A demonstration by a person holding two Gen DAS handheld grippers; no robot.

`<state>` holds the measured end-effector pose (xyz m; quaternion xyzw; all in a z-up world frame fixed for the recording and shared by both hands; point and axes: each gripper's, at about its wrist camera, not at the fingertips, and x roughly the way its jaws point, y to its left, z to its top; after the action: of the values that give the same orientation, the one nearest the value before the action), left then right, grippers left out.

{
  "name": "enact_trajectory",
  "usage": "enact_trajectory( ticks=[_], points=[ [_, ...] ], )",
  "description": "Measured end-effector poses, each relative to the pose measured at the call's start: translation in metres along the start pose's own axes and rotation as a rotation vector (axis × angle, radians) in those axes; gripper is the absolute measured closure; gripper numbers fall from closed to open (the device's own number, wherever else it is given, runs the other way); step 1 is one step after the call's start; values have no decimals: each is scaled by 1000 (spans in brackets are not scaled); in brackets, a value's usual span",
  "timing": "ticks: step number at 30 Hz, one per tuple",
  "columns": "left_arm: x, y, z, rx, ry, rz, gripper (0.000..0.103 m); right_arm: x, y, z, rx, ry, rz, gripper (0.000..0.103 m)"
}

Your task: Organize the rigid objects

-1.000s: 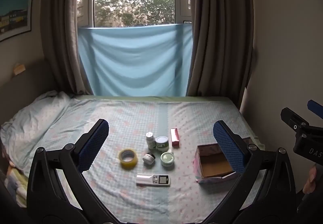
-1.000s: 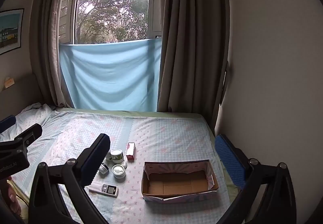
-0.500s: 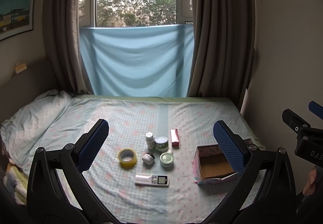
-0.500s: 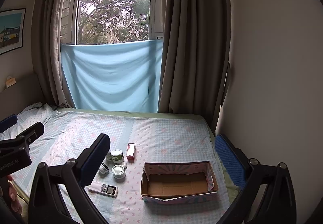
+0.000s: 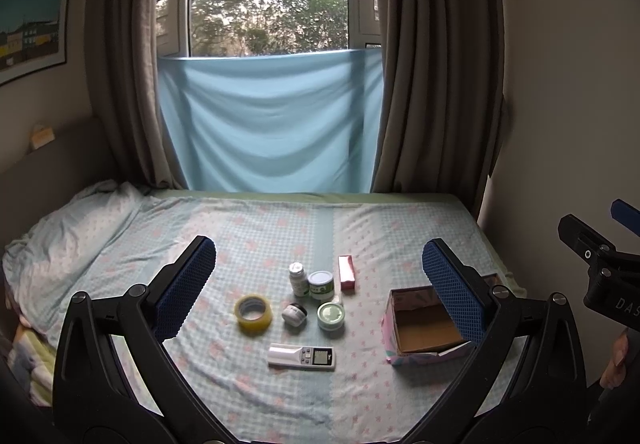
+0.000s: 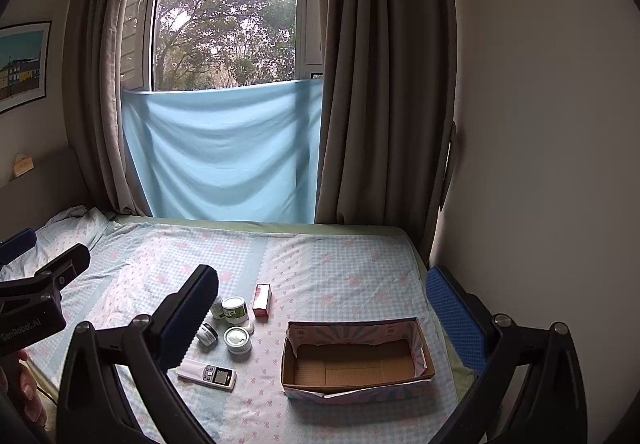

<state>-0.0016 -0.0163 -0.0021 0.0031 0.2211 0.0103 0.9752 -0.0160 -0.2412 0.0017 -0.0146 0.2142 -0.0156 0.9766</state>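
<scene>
Both claws, left [image 5: 316, 284] and right [image 6: 320, 308], are staying wide open and empty, only drifting slightly, so the remote [image 5: 301, 356] and jars are still waiting mid-bed beside the empty box [image 6: 420, 340].

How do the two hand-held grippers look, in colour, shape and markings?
The left gripper and the right gripper look alike: black, curved plastic arms with silver bolts, each ending in a flat finger faced with a blue, dimpled pad. The left gripper's body bears white lettering, "GenRobot.AI". No cables or sleeves show; only bare fingertips appear at the picture edges.
</scene>
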Motion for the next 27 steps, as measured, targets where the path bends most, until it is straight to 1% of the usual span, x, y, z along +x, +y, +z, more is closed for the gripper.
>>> enact_trajectory(
  ticks=[19,27],
  points=[
    [5,-7,0,4,1,-11,0,2,-9,-1,32,-4,-10,0],
    [9,-4,2,-7,5,-18,0,4,-9,-1,32,-2,-11,0]
  ],
)
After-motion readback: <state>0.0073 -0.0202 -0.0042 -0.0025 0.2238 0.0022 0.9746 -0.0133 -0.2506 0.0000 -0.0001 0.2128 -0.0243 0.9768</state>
